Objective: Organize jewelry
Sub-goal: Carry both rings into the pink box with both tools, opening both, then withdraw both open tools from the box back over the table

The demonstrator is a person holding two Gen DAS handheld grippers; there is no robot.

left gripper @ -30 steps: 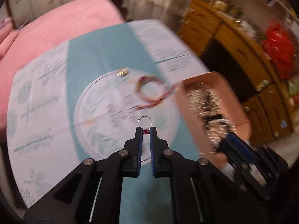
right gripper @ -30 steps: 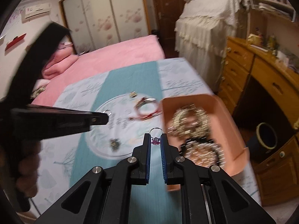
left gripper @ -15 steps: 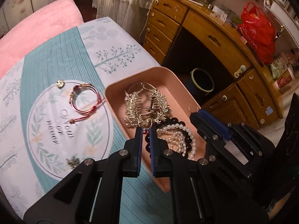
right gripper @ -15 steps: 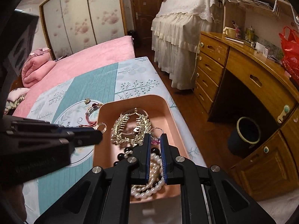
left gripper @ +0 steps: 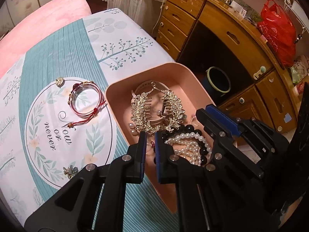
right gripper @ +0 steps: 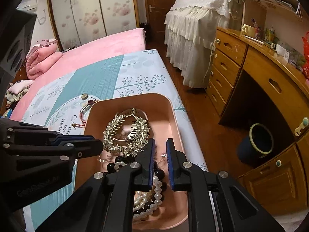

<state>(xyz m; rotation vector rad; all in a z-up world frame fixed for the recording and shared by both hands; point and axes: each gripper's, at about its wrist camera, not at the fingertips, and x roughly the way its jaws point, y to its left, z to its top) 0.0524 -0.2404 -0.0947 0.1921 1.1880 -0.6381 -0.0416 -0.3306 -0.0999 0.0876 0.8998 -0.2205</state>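
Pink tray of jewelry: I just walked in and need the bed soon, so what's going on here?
A person works two handheld tongs over the pink tray, which holds a sparkly hair claw, pearls and black beads. The left tongs pinch a small red-beaded earring above it; whether the right tongs grip anything is unclear. A red bracelet lies on the cloth beside it.

tray [left gripper: 195, 81]: salmon pink, plain
hair claw [left gripper: 156, 108]: silver, rhinestone-studded
bead strands [left gripper: 191, 145]: white pearls with glossy black beads
bracelet [left gripper: 87, 100]: red cord with gold beads
cloth [left gripper: 58, 44]: teal stripes, white panels with leaf sprigs, black script
blanket [right gripper: 108, 44]: plain pink
gripper pads [right gripper: 150, 160]: blue on black
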